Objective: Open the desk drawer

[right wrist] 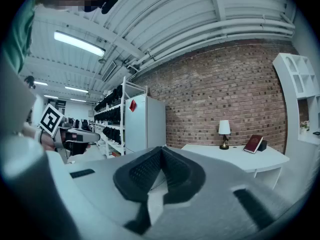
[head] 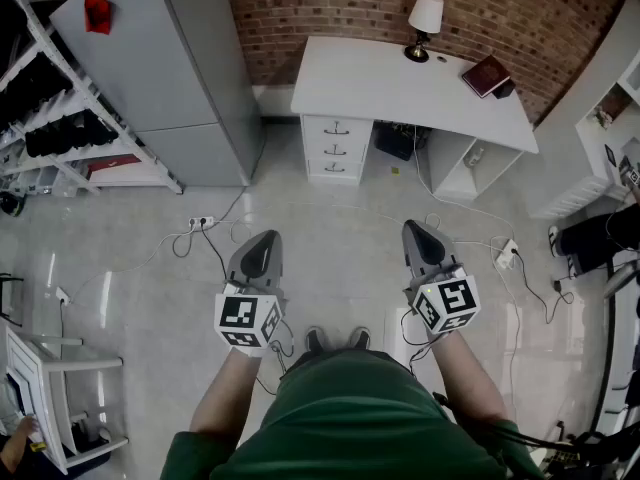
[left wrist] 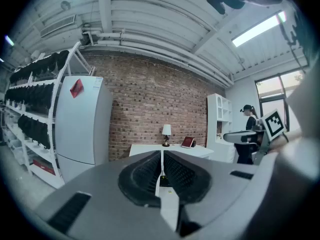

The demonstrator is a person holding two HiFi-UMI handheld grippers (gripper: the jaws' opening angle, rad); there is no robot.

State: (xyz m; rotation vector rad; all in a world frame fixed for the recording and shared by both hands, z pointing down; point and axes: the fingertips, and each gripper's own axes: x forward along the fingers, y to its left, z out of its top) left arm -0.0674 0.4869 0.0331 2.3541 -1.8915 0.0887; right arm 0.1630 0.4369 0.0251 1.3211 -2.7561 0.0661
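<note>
Well short of desk drawers [head: 335, 150], cables [head: 213, 243] across floor [head: 340, 230], left gripper [head: 264, 238] and right gripper [head: 416, 228] jaws pressed together

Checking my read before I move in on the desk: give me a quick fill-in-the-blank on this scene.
1. The desk has ___ closed drawers.
2. The left tool and right tool are both ___, holding nothing.
3. A red ___ sits on the desk, right of the lamp in the head view.
Missing words: three; shut; book.
</note>
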